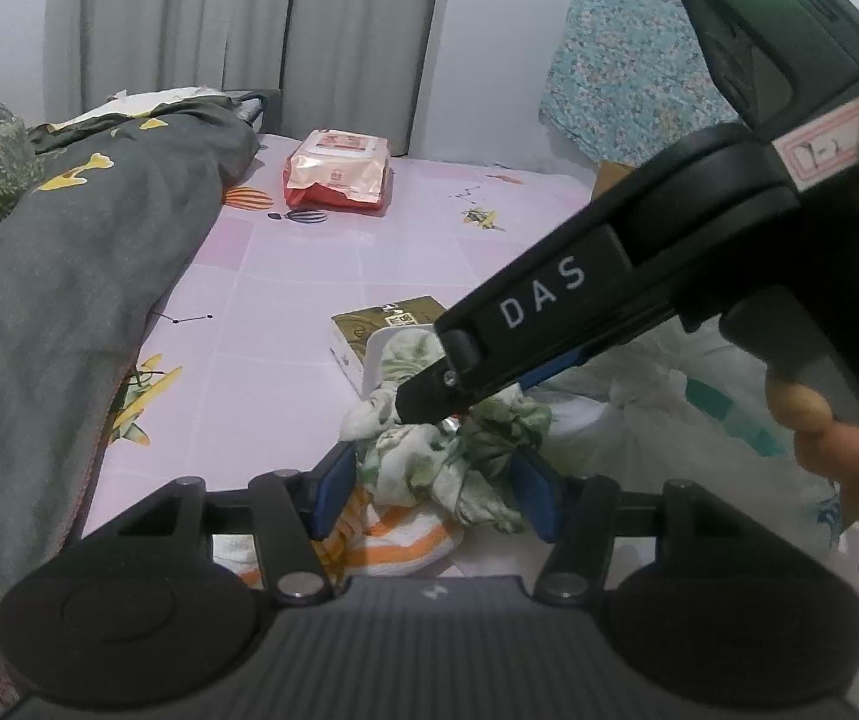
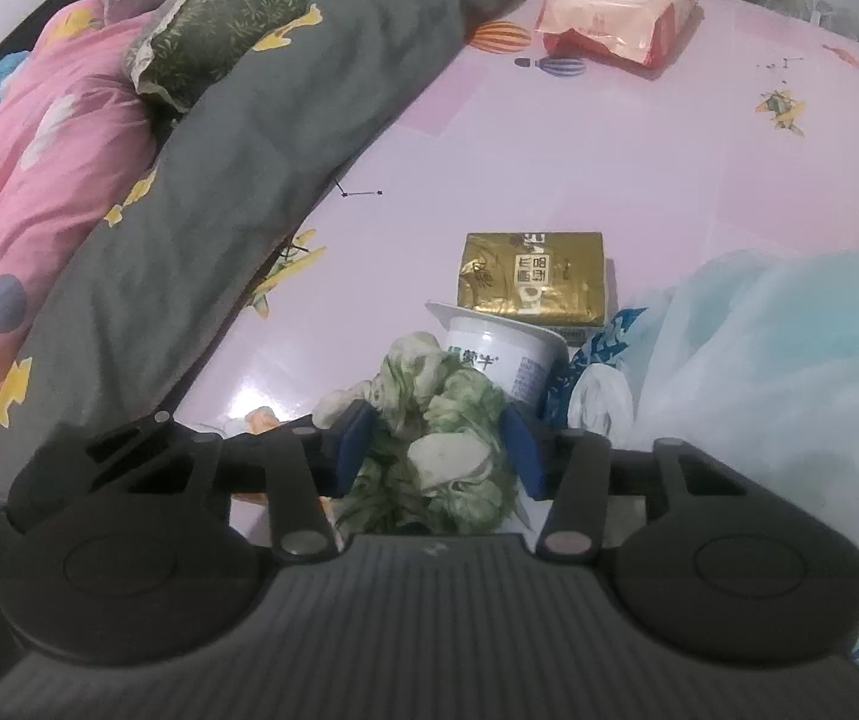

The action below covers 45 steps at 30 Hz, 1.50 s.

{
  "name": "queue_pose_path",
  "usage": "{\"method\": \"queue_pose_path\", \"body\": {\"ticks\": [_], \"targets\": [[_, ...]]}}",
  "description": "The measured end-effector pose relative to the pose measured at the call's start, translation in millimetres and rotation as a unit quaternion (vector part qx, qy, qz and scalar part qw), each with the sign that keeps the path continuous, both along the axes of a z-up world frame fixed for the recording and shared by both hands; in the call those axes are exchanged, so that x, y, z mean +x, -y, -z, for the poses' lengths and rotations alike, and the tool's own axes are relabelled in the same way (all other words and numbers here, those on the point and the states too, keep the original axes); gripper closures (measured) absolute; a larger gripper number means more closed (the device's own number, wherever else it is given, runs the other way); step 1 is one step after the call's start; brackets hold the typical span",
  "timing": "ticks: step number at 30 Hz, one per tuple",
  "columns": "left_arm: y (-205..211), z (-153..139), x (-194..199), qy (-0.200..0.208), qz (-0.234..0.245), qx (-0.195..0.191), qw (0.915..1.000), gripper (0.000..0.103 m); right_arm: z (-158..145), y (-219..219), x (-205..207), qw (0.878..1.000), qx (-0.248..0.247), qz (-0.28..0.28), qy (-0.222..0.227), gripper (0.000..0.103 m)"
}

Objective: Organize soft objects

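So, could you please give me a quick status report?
Both claws, left and right, around the green cloth. White cup close behind. Striped towel underneath.

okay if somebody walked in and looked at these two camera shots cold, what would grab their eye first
Probably the crumpled green-and-white cloth low in the middle of both views, with both grippers around it: the left gripper and the right gripper, whose black body cuts across the left view. Behind it stand a white cup and a gold packet on the pink bedsheet, with a red-and-white wipes pack farther back.
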<state>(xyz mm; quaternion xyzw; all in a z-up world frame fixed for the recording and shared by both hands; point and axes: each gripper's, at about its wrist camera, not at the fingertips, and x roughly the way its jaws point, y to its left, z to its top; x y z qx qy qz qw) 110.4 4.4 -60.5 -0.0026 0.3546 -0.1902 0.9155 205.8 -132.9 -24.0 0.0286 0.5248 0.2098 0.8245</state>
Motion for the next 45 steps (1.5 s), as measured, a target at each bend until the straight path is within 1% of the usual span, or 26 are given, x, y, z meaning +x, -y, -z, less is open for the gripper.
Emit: {"method": "queue_pose_path", "body": {"ticks": [1,2,3,4,5,10,13,14,16,18,19,22,24,26,28,29,30,32,33,34,35,37,38,40,42,45], "targets": [[0.7,0.1,0.8,0.001,0.0,0.003,1.0,0.045,-0.3,-0.3,-0.1,1.0,0.003,-0.001,0.0,0.07],[1.1,-0.1,2.6,0.003,0.0,0.007,1.0,0.051,-0.7,-0.9,0.0,1.0,0.004,-0.002,0.001,0.077],[1.7,-1.0,3.4,0.006,-0.001,0.011,0.9999,0.059,-1.8,-1.9,-0.4,1.0,0.005,-0.004,0.003,0.08],[1.2,-2.2,4.2,0.007,-0.002,0.012,0.9999,0.06,-3.5,-3.1,-0.3,1.0,0.008,-0.006,0.006,0.084],[0.0,-4.1,4.7,0.009,-0.004,0.011,0.9999,0.061,-6.3,-4.6,0.3,1.0,0.011,-0.009,0.011,0.086],[-15.9,-17.1,13.2,0.031,-0.03,0.009,0.999,0.061,-23.8,-16.7,9.3,0.999,0.017,-0.015,0.04,0.088],[-28.2,-16.9,19.5,0.02,-0.048,0.01,0.9986,0.055,-29.2,-23.9,24.3,0.998,0.027,-0.006,0.053,0.088],[-33.0,-15.9,19.6,0.012,-0.053,0.006,0.9985,0.055,-29.2,-24.8,29.8,0.998,0.027,0.001,0.058,0.085],[-42.1,-14.4,16.1,-0.006,-0.056,0.001,0.9984,0.054,-27.6,-23.1,38.9,0.998,0.028,0.012,0.061,0.084],[-50.0,-15.4,5.0,-0.016,-0.056,-0.001,0.9983,0.054,-27.7,-17.7,42.7,0.998,0.036,0.022,0.054,0.078],[-53.4,-16.9,-1.6,-0.019,-0.053,-0.006,0.9984,0.054,-29.2,-14.4,41.6,0.997,0.042,0.025,0.055,0.072],[-60.0,-20.7,-20.2,-0.025,-0.044,-0.026,0.9984,0.055,-40.0,-8.2,33.5,0.995,0.051,0.022,0.079,0.058],[-57.5,-18.1,-25.8,-0.037,-0.03,-0.036,0.9982,0.055,-43.8,-9.6,29.7,0.995,0.058,0.01,0.085,0.057],[-52.4,-10.0,-28.4,-0.058,-0.026,-0.041,0.9971,0.055,-38.9,-16.9,30.8,0.995,0.074,-0.009,0.059,0.055],[-49.0,1.0,-27.5,-0.085,-0.026,-0.049,0.9948,0.055,-23.5,-30.6,35.7,0.995,0.088,-0.037,0.005,0.054],[-48.2,6.6,-26.0,-0.097,-0.029,-0.057,0.9932,0.055,-11.8,-39.1,38.2,0.995,0.087,-0.046,-0.023,0.054],[-48.4,13.1,-23.5,-0.111,-0.034,-0.065,0.9911,0.056,-1.6,-46.0,39.7,0.995,0.08,-0.051,-0.04,0.054],[-51.2,23.3,-17.9,-0.132,-0.046,-0.079,0.9869,0.057,17.4,-58.2,40.4,0.995,0.054,-0.059,-0.065,0.054],[-55.1,26.4,-17.7,-0.136,-0.056,-0.086,0.9855,0.061,23.9,-61.5,39.1,0.994,0.043,-0.06,-0.076,0.054],[-58.2,26.4,-18.1,-0.135,-0.062,-0.091,0.9847,0.062,29.1,-63.3,36.3,0.994,0.037,-0.06,-0.089,0.054],[-62.3,25.7,-18.7,-0.137,-0.065,-0.097,0.9836,0.062,30.7,-63.0,33.1,0.993,0.039,-0.059,-0.095,0.052],[-67.8,24.6,-21.2,-0.138,-0.068,-0.102,0.9827,0.059,29.6,-58.4,24.6,0.991,0.049,-0.055,-0.108,0.046],[-69.3,23.6,-22.9,-0.137,-0.067,-0.101,0.9831,0.055,29.0,-55.0,20.4,0.99,0.057,-0.054,-0.119,0.041],[-70.2,22.2,-24.7,-0.139,-0.06,-0.098,0.9836,0.051,30.5,-50.7,13.2,0.986,0.071,-0.049,-0.141,0.038],[-72.2,22.2,-28.3,-0.142,-0.059,-0.102,0.9828,0.048,35.3,-51.2,4.8,0.983,0.077,-0.048,-0.161,0.036],[-72.9,25.6,-30.4,-0.148,-0.067,-0.113,0.9802,0.049,41.2,-52.5,-4.8,0.982,0.082,-0.051,-0.165,0.035]]}}
